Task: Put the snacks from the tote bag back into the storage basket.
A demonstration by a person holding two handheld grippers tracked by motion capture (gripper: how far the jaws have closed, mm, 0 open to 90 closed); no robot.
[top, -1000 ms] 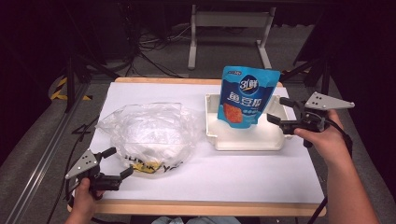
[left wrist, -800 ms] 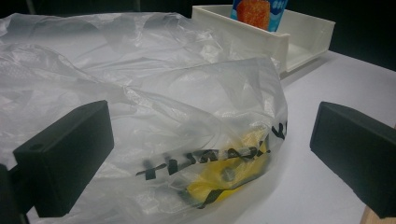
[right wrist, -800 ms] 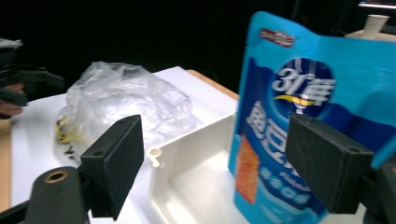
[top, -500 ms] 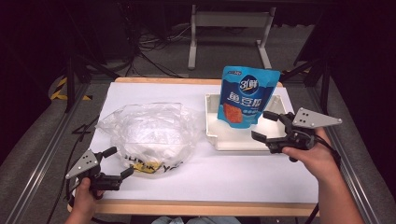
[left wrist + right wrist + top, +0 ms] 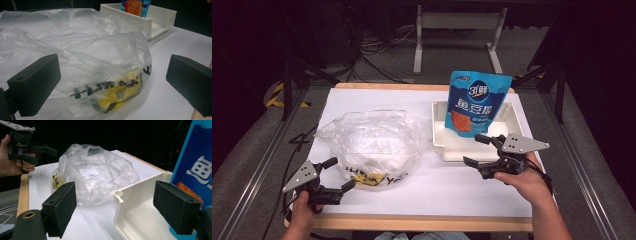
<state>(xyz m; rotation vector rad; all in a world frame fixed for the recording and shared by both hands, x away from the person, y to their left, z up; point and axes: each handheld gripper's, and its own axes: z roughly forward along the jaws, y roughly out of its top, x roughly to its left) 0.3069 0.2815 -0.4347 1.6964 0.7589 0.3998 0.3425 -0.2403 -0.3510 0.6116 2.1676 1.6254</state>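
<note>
On the white desk (image 5: 422, 185), our right tool (image 5: 482, 150) hovers with its jaws spread wide and empty over the near left corner of the white tray (image 5: 439, 145), one jaw above the tray's floor, the other just outside its front wall. The blue snack pouch (image 5: 476, 102) stands upright in the tray just beyond that tool, its long axis vertical, its printed face turned toward us and its top leaning slightly to the back; in the right gripper view the pouch (image 5: 197, 170) rises right behind the right-hand jaw, apart from it as far as we can tell.

Our left tool (image 5: 337, 175) is at the near left corner of the desk, jaws likewise apart and holding nothing. The crumpled clear plastic bag (image 5: 372, 145) lies just ahead of it, between that tool and the tray, its printed yellow-and-black end toward the near edge. In the left gripper view the bag (image 5: 82, 62) sits between and just past the open jaws; we cannot tell whether the left-hand jaw brushes the film.

The bag and the tray lie near each other, not touching.
</note>
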